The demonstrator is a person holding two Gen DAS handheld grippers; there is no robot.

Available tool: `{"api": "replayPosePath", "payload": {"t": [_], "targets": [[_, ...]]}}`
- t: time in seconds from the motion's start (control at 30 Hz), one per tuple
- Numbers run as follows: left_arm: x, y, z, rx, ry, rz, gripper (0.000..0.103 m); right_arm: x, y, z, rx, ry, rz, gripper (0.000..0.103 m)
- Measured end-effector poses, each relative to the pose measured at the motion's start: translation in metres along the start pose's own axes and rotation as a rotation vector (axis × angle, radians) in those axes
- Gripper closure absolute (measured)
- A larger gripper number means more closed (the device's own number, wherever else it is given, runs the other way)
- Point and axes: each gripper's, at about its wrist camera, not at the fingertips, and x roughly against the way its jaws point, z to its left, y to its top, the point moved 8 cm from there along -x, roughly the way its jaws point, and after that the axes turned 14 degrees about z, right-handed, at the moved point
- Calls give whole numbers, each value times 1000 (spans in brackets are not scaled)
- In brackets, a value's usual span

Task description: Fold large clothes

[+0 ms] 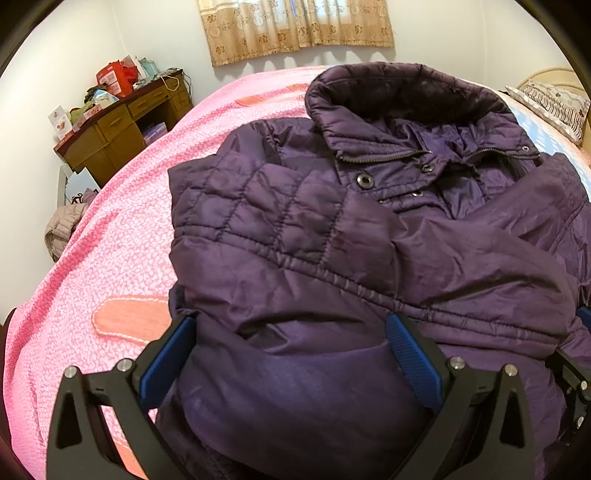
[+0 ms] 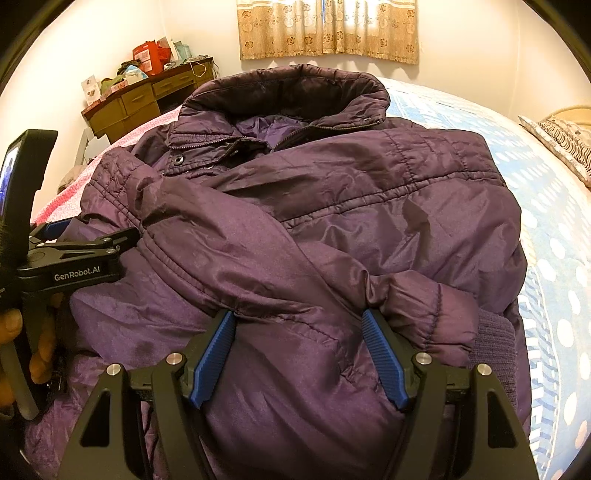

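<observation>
On pink speckled bedspread (image 1: pixel 122 236), puffy quilted purple jacket (image 1: pixel 332 236), left claw (image 1: pixel 291 325) and right claw (image 2: pixel 297 317) spread wide

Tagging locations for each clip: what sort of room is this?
Most likely a home bedroom: a bed with a pink cover, a pillow at its head, and a cluttered wooden desk under a curtained window.

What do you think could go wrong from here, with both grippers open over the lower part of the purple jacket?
1. The left gripper and right gripper both straddle thick padded folds of the purple puffer jacket; closing may catch only the slippery top layer, so the fold could slide apart.
2. The sleeve folded across the front lies loose and may fall open when the hem lifts.
</observation>
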Motion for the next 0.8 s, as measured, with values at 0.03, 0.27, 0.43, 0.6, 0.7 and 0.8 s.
{"api": "replayPosePath", "payload": {"t": [0.03,0.27,0.43,0.6,0.7,0.8], "targets": [[0,0,0,0,-1,0,0,0,0,0,0,0,0,31],[0,-2,1,-1,2,0,0,-1,1,1,6,-10,1,31],[-1,-1,0,1,1,-1,0,-1,1,1,7,-13,1,31],[-1,-2,0,2,-2,-1,0,-2,2,1,5,-7,-2,31],[-1,-2,0,2,-3,-2,0,-1,2,3,8,-7,-4,30],[3,-3,1,-10,-19,-7,0,10,3,1,4,37,18,29]]}}
